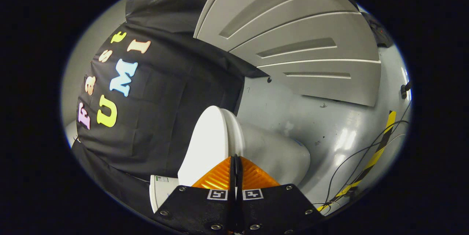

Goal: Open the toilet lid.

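Grey glossy floor [329, 125] carries loose cables [351, 169] and striped tape [381, 143]. Tongs [236, 161] pressed together touch the white toilet lid [205, 147]; its base is hidden.

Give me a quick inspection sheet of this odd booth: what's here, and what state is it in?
Surface: grey floor, glossy, scuffed with dark marks.
Job's things: white toilet lid down against the seat; bowl beside it.
Clutter: nothing seen.
Gripper: gripper fingers together, tips at the lid's edge; whether they pinch it, cannot tell.
Cables: thin cables trail over the floor by yellow-black tape.
Surroundings: black cloth wall, grey panelled door.
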Demonstrator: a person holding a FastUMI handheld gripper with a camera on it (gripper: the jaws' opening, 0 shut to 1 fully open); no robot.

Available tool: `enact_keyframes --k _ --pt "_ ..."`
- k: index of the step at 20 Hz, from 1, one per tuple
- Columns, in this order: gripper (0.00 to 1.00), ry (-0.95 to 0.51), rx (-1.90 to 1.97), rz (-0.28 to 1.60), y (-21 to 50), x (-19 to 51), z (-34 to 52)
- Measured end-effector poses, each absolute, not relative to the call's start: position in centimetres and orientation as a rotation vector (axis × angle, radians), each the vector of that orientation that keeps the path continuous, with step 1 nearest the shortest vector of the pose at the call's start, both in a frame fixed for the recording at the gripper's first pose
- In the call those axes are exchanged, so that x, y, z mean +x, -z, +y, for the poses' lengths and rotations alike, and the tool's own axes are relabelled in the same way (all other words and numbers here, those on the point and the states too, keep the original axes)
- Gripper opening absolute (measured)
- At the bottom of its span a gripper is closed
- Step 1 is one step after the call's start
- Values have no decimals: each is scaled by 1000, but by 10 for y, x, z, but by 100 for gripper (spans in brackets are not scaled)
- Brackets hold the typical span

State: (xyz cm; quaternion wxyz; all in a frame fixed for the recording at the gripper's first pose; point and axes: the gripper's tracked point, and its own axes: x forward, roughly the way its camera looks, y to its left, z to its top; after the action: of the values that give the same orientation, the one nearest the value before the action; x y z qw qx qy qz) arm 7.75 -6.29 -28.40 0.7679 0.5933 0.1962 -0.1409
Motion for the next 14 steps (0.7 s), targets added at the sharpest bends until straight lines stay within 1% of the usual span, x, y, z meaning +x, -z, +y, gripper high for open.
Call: enact_keyframes --k 7,14 --pt "0 302 1223 359 225 79 -63" --pt "0 272 1136 345 179 80 -56"
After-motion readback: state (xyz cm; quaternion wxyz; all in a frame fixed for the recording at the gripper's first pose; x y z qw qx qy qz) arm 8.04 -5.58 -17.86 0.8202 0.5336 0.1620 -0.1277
